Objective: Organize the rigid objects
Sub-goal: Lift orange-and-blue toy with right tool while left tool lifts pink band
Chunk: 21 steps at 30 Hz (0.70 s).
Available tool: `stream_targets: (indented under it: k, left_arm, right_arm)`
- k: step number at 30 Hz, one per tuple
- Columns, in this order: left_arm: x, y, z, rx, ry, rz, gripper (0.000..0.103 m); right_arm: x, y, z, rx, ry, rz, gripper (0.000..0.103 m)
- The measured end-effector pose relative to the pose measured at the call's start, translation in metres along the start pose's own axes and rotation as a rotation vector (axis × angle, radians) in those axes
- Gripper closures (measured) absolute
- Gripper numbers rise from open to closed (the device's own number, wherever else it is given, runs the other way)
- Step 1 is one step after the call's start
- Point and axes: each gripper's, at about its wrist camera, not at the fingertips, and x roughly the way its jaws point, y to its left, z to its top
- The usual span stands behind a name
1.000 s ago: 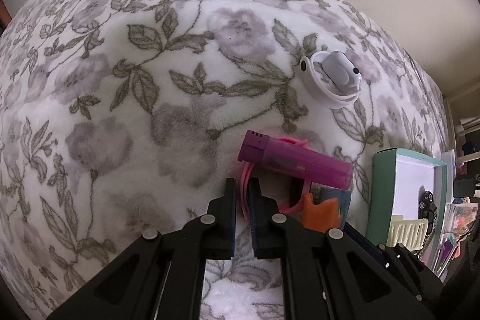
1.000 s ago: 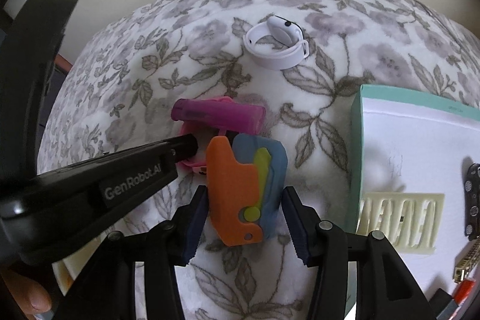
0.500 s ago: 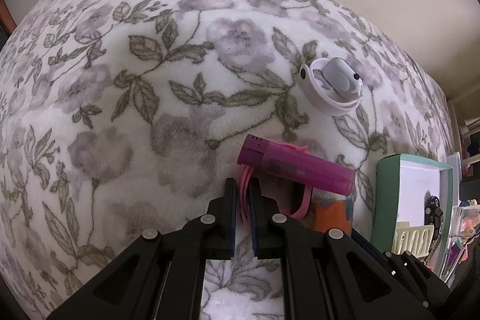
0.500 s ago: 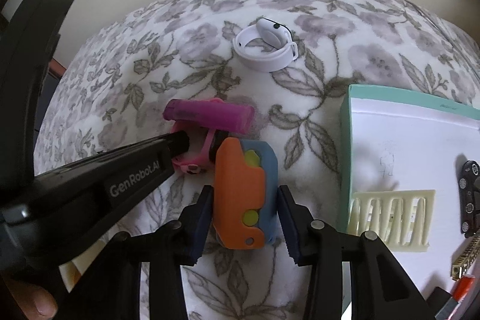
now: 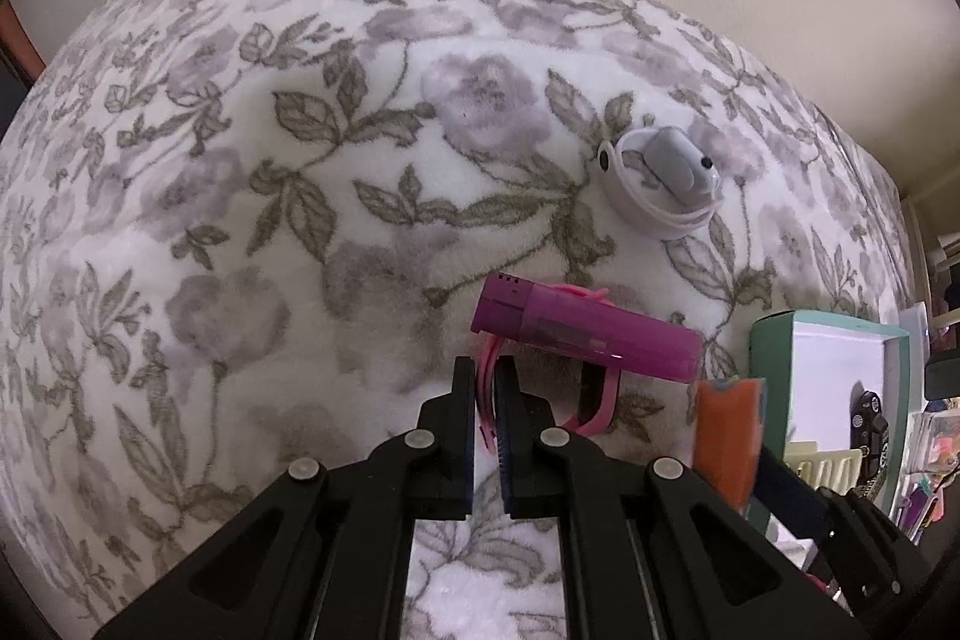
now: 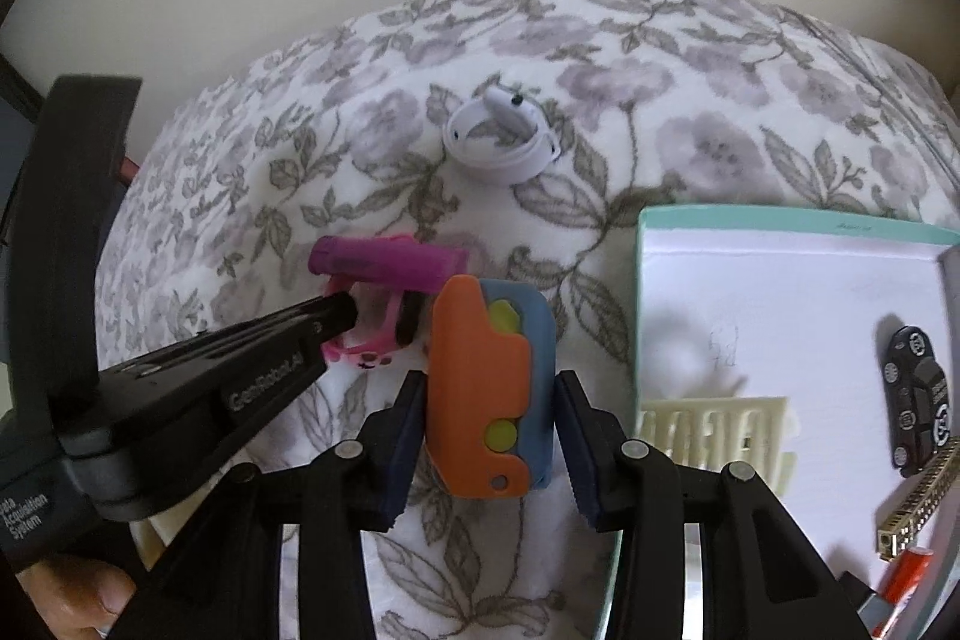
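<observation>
Left gripper [image 5: 487,382]: jaws pressed together on the band of a pink watch [image 5: 591,397], which lies on the flowered blanket [image 5: 240,196]. Seen from the right wrist camera, the same gripper [image 6: 345,319] reaches in from the left and meets the pink watch [image 6: 366,346] at its left loop.

A purple lighter [image 5: 585,334] lies across the top of the pink watch, touching it; long axis runs left to right.

Right gripper [image 6: 486,406]: jaws have just been closing and now pinch an orange-and-blue toy [image 6: 489,388] between them. Both pads press its sides. The toy stands upright, orange face to the left, blue to the right, two yellow-green patches on it. It sits just right of the pink watch and lighter.

White watch [image 6: 501,139]: farther back on the blanket, well apart from the rest, band closed in a ring.

Teal box [image 6: 780,223], white inside, at the right edge of the blanket. Inside: cream comb [image 6: 714,427] near the left wall, black toy car [image 6: 915,409] to its right. Small items at the near right corner too small to tell.

A thumb [image 6: 78,601] shows at the lower left under the left gripper's body.
</observation>
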Motion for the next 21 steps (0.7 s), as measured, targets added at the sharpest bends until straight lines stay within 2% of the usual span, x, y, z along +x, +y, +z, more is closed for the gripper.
stream_targets:
  k: [6, 13, 16, 18, 21]
  left_arm:
    - [-0.015, 0.001, 0.006, -0.002, -0.003, 0.054, 0.097]
    - [-0.043, 0.003, 0.011, -0.002, -0.060, 0.040, 0.097]
    - [-0.050, 0.001, 0.011, 0.022, -0.080, 0.100, 0.097]
    - [-0.043, 0.002, 0.010, 0.038, -0.057, 0.143, 0.097]
    - [-0.021, 0.010, 0.005, 0.020, 0.031, 0.142, 0.097]
  right_arm:
    - [-0.017, -0.008, 0.006, 0.023, -0.030, 0.003, 0.058]
    - [-0.043, -0.020, 0.015, 0.052, -0.088, 0.008, 0.058]
    - [-0.054, -0.025, 0.017, 0.067, -0.109, 0.011, 0.058]
    - [-0.060, -0.028, 0.018, 0.072, -0.122, 0.009, 0.058]
    - [-0.064, -0.031, 0.019, 0.078, -0.130, 0.008, 0.058]
